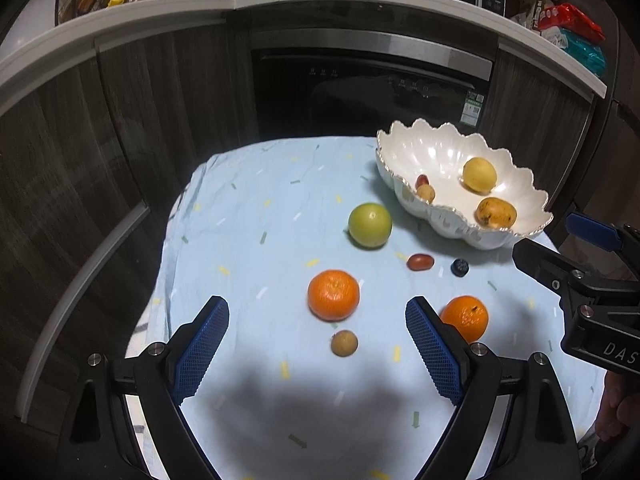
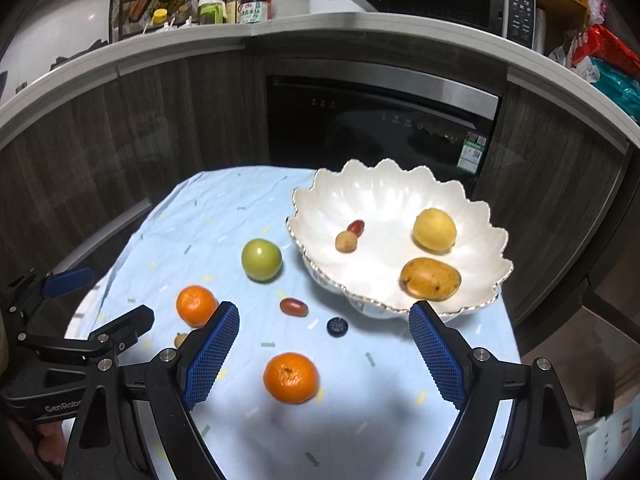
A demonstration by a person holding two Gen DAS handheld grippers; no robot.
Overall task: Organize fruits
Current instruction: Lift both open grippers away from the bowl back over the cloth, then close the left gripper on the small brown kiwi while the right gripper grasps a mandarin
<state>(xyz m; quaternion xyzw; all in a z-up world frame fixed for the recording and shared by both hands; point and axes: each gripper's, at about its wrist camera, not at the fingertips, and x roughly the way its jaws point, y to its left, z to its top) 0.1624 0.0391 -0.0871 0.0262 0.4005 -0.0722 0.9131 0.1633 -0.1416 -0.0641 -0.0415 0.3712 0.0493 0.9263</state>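
Hanging over the near edge of a pale blue cloth [image 1: 248, 216] flecked with small yellow and green dashes, the left gripper [image 1: 318, 344] stands released, its blue cross-hatched pads wide apart and empty. Between them lie a dimpled orange [image 1: 333, 294] and, nearer, a small round tan fruit [image 1: 344, 343]; a second orange [image 1: 467, 317] sits just behind the right-hand pad. Further in rests a smooth green fruit [image 1: 369, 225], then a glossy oval red fruit [image 1: 420, 262] and a dark blueberry [image 1: 459, 267]. At the far right corner of the cloth stands a glossy white bowl [image 1: 412, 148] with a scalloped, ribbed rim, holding a round yellow fruit [image 1: 479, 174], a speckled oblong yellow-brown one [image 1: 496, 212], and a small tan and a small red one touching. The right gripper's black frame enters at the right edge. From the right wrist, the right gripper [image 2: 324, 350] is likewise released and empty, with an orange [image 2: 291, 377] between its pads. The other orange [image 2: 195, 305] lies just behind the left-hand pad, the green fruit [image 2: 261, 260] beyond it, and the red fruit [image 2: 294, 307] and blueberry [image 2: 337, 326] just before the bowl [image 2: 384, 188]. The left gripper [image 2: 108, 308] shows at the left edge, jaws apart.
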